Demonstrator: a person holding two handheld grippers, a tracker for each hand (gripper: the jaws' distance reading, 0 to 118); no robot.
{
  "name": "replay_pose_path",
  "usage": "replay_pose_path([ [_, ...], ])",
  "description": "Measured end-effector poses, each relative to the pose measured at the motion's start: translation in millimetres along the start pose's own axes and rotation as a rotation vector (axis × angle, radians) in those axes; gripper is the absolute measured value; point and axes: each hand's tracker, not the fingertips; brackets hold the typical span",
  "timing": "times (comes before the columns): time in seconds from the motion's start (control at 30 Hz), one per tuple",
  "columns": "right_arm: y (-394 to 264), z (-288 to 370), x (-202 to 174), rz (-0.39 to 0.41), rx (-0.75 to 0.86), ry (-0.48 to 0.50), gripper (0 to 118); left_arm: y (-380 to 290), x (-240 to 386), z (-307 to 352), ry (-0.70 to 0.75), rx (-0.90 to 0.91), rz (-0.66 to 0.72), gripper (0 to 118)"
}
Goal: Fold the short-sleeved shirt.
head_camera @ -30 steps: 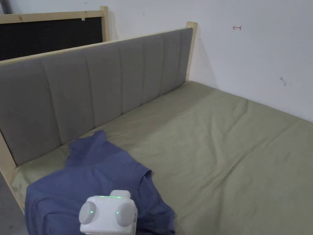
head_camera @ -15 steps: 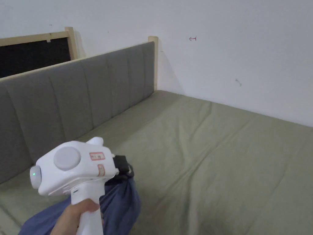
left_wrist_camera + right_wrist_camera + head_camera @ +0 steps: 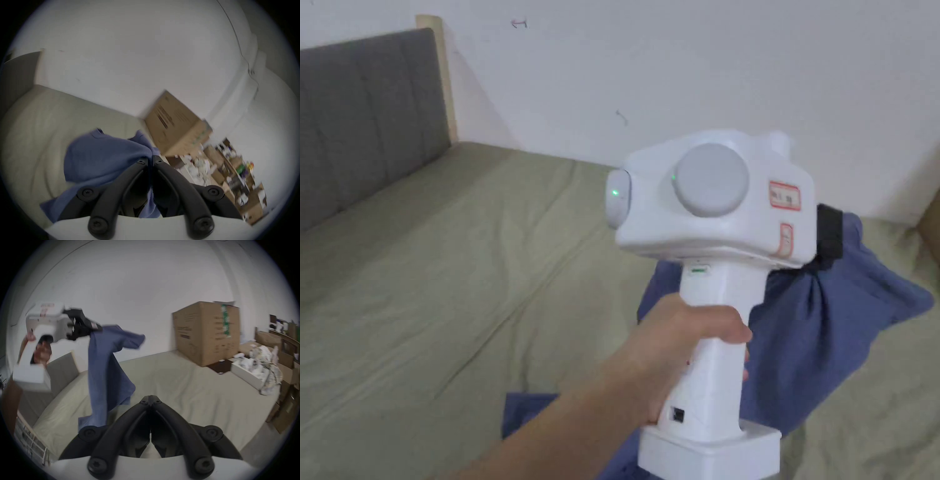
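Left claw [image 3: 95,328] clenched on blue shirt [image 3: 831,325], lifted bunched over bed [image 3: 456,262] (right claw [image 3: 151,398] clenched empty): judge lower it flat, spread before folding

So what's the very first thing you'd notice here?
The big white left gripper, held up in a hand, its jaws shut on a blue shirt that dangles above the olive bed sheet. Next, the large cardboard box standing by the wall at the bed's far corner.
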Motion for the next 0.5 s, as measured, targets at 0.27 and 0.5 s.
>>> replay_pose_path([
  [0.27,-15.7,0.1,80.5,-0.059,-0.088,-0.231,0,-210.7,10.6,-195.9,0.065,-0.689,0.000,2],
  [0.5,-31.6,-7.0,98.7,-0.075,-0.144,-0.263,0,-250.8,11.7,-229.8,0.088,-0.745,-0.038,17],
])
